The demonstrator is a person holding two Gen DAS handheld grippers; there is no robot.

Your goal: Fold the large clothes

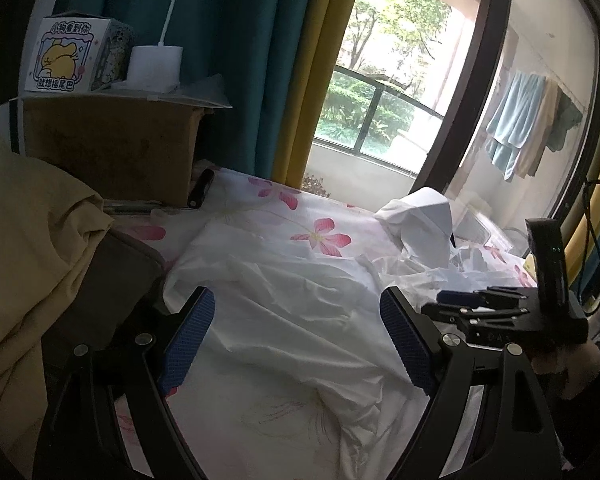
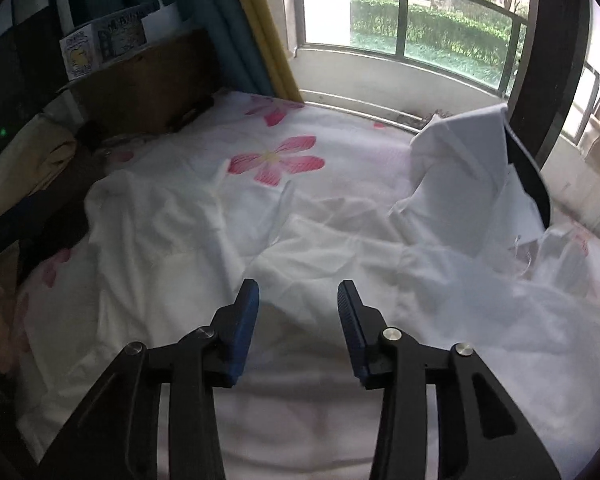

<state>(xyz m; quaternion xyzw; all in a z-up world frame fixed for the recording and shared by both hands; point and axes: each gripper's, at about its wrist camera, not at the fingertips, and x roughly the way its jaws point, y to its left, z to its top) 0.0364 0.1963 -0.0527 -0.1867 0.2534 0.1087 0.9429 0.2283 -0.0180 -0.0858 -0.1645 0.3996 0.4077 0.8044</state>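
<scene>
A large white garment (image 1: 300, 340) lies rumpled across a bed with a pink-flowered sheet (image 1: 320, 236). One stiff part of it (image 1: 420, 224) stands up near the window side. In the left wrist view my left gripper (image 1: 296, 296) hangs wide open just above the cloth, with nothing between its blue pads. My right gripper (image 1: 440, 304) shows at the right, held by a hand. In the right wrist view the right gripper (image 2: 299, 286) stands open over a fold of the white garment (image 2: 340, 240), pads clear of the fabric. The raised part (image 2: 460, 160) is at the far right.
A cardboard box (image 1: 112, 144) at the bed's head carries a cartoon tissue box (image 1: 66, 56) and a white lamp base (image 1: 154, 64). A beige blanket (image 1: 32, 240) and dark cloth (image 1: 112, 280) lie at left. Teal and yellow curtains (image 1: 260, 60) frame a window (image 1: 380, 100).
</scene>
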